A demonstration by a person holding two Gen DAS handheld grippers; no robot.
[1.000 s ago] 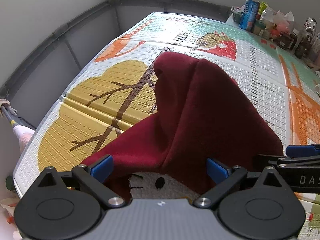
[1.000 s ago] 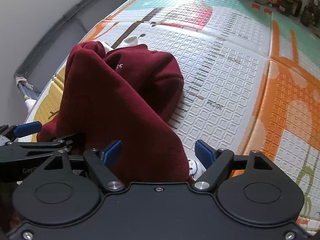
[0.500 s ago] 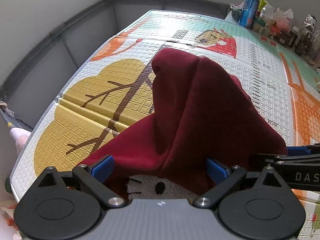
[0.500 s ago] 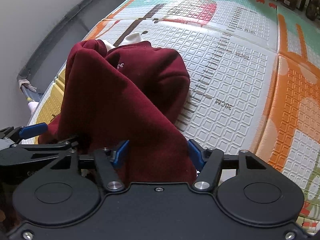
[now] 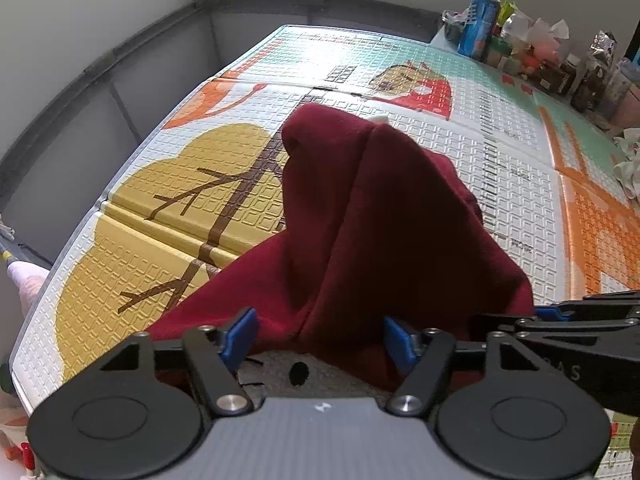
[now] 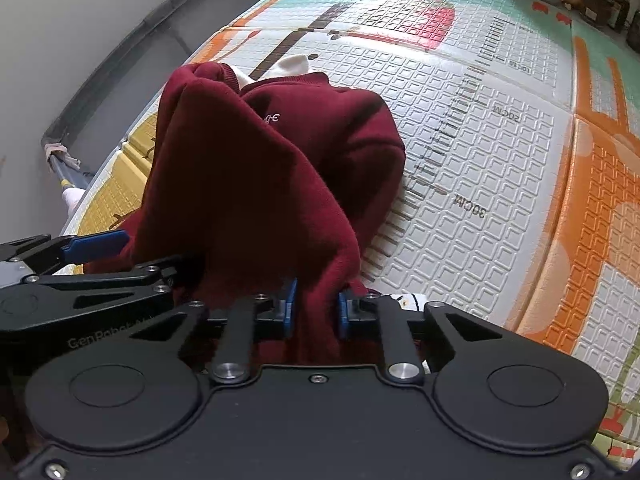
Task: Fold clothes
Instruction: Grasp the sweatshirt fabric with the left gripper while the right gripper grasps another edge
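Observation:
A dark red sweater [image 5: 380, 220] lies bunched in a peak on the play mat [image 5: 520, 160], its white collar [image 6: 292, 64] at the far end. My left gripper [image 5: 320, 338] straddles the near hem above a white cat-face patch [image 5: 296, 372]. Its jaws are closing, still set wide, with cloth between them. My right gripper [image 6: 316, 310] is closing too, and its blue pads [image 6: 290, 308] pinch a fold of the sweater [image 6: 256, 168] at the near right hem. Each gripper shows in the other's view, the right gripper [image 5: 560, 316] and the left gripper [image 6: 96, 240], close side by side.
Bottles, cans and packets [image 5: 520, 48] crowd the far right corner beyond the mat. A grey wall panel with a rail [image 5: 120, 80] runs along the left. A crumpled white cloth [image 5: 628, 168] lies at the right edge. Bare mat [image 6: 480, 140] stretches right of the sweater.
The right jaws have come together from wide apart onto a fold of the sweater. The left jaws have narrowed around the hem. Both hands have stayed about where they were.

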